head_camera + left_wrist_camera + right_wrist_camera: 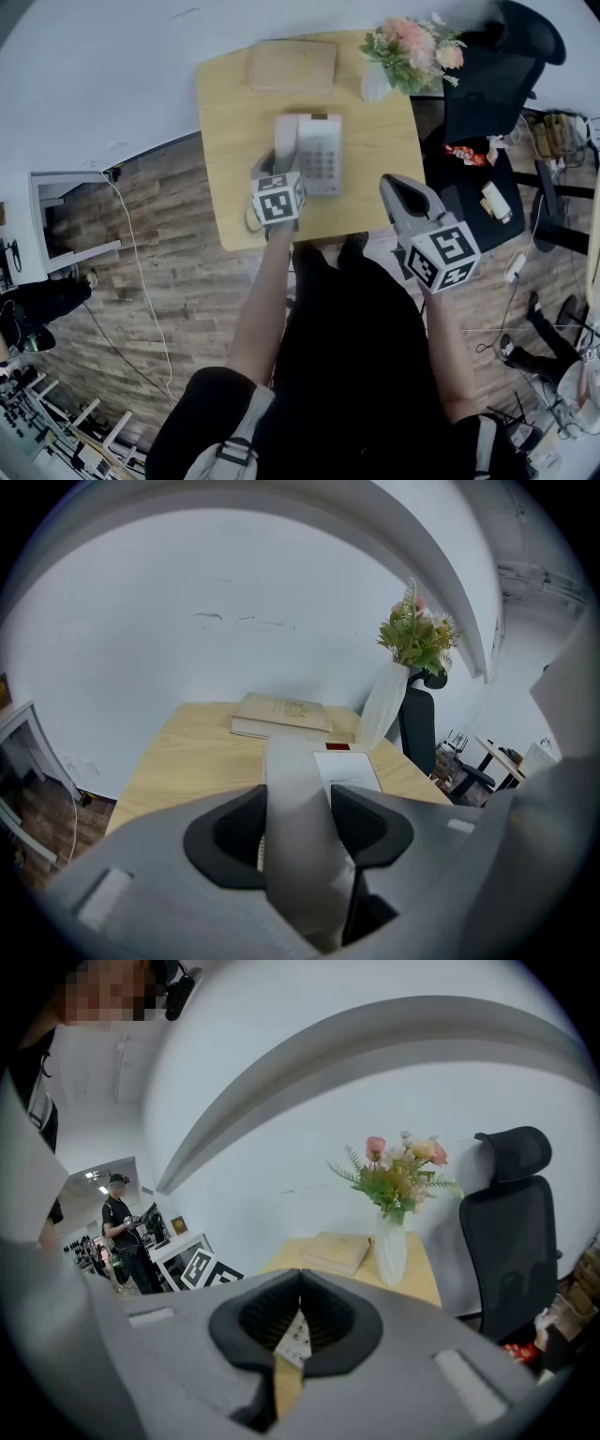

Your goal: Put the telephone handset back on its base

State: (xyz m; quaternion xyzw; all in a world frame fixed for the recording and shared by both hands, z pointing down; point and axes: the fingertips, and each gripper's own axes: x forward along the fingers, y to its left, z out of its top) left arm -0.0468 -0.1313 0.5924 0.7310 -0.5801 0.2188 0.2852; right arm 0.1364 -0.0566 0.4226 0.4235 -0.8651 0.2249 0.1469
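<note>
Handset (296,789) blurred close to lens, near end hidden in left claw (298,825); base (347,766) print unreadable.

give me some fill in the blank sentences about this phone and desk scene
1. The left claw is shut on the pale grey plastic telephone ___.
2. The right claw is shut and holds ___.
3. The white vase of pink flowers stands on the light wooden table at its far ___ corner.

Missing words: handset; nothing; right
</note>
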